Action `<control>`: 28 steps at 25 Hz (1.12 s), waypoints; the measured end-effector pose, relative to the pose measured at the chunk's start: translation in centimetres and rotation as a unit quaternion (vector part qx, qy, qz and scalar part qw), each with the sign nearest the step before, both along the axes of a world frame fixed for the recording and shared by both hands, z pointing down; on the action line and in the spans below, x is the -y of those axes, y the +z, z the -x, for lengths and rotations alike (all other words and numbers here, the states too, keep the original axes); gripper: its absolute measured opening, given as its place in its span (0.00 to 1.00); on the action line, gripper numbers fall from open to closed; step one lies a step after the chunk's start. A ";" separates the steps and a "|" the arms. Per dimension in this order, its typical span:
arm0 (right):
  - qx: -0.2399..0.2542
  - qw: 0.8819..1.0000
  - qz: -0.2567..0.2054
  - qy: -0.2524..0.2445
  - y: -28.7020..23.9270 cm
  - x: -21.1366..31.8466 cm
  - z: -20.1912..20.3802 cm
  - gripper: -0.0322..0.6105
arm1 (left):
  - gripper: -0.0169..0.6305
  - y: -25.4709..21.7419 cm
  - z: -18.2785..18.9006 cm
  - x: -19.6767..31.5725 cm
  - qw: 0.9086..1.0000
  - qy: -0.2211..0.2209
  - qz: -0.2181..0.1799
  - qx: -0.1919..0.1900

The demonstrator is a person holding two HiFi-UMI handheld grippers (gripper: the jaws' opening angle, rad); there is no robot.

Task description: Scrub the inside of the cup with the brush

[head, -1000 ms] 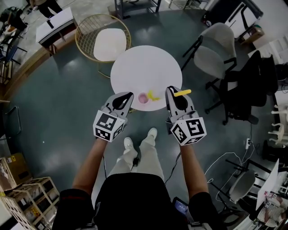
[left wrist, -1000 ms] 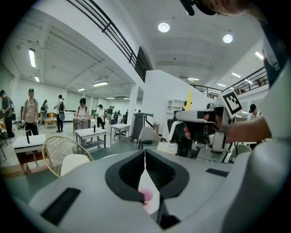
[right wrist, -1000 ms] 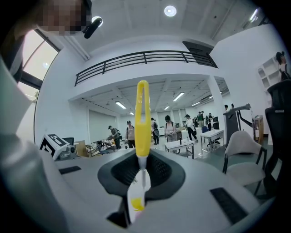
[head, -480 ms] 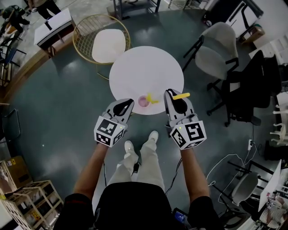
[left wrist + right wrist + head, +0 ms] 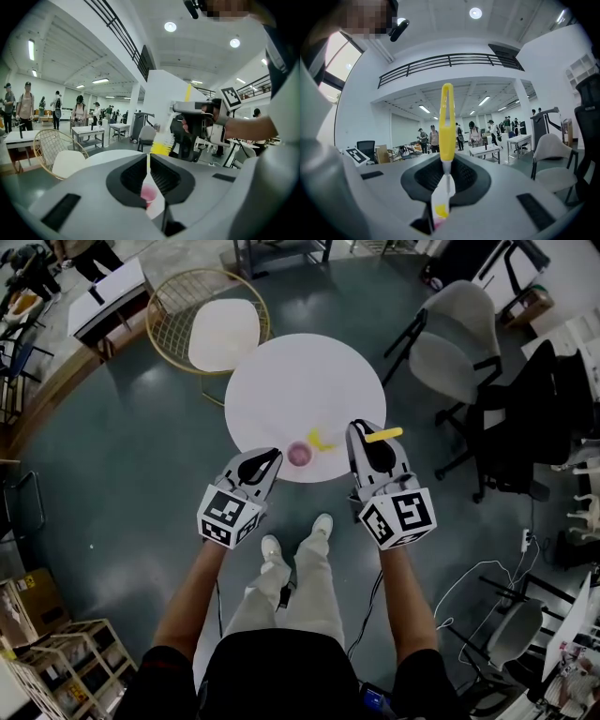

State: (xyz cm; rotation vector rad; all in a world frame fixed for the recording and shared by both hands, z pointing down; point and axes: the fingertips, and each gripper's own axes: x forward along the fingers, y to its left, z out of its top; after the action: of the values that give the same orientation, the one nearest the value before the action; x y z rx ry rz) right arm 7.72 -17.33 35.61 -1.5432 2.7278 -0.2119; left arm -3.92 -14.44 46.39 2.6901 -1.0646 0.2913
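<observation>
My right tool (image 5: 361, 434) clamps the yellow brush (image 5: 382, 435); my left tool (image 5: 267, 457) is closed on nothing. The pink cup (image 5: 299, 454) stands loose between them, by the near edge of the surface (image 5: 300, 371). Push the bristles in now and that unheld cup likely tips or skids off.

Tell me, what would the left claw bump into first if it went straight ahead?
Probably the pink cup: it sits on the white table just past the tips of the shut left claw, right in its line. Depth is unclear, so it could skim over.
</observation>
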 end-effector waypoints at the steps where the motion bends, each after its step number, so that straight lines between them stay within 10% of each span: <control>1: 0.001 1.000 0.000 0.000 0.1 0.1 0.0 0.12 | 0.05 0.0 -0.1 0.1 1.000 0.000 0.000 -0.003; 17: 0.010 1.000 0.006 -0.003 2.8 0.4 0.3 0.12 | 0.05 3.3 -1.2 0.5 0.999 0.024 -0.012 0.021; 28: 0.019 1.000 0.014 -0.010 5.1 0.6 0.9 0.12 | 0.27 6.2 -2.0 0.6 0.998 0.044 -0.006 0.043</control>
State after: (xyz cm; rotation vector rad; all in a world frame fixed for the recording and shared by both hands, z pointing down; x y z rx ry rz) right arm 6.82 -17.97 40.69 -1.5020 2.7247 -0.2777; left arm -1.96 -15.05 52.64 2.7627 -0.9758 0.4206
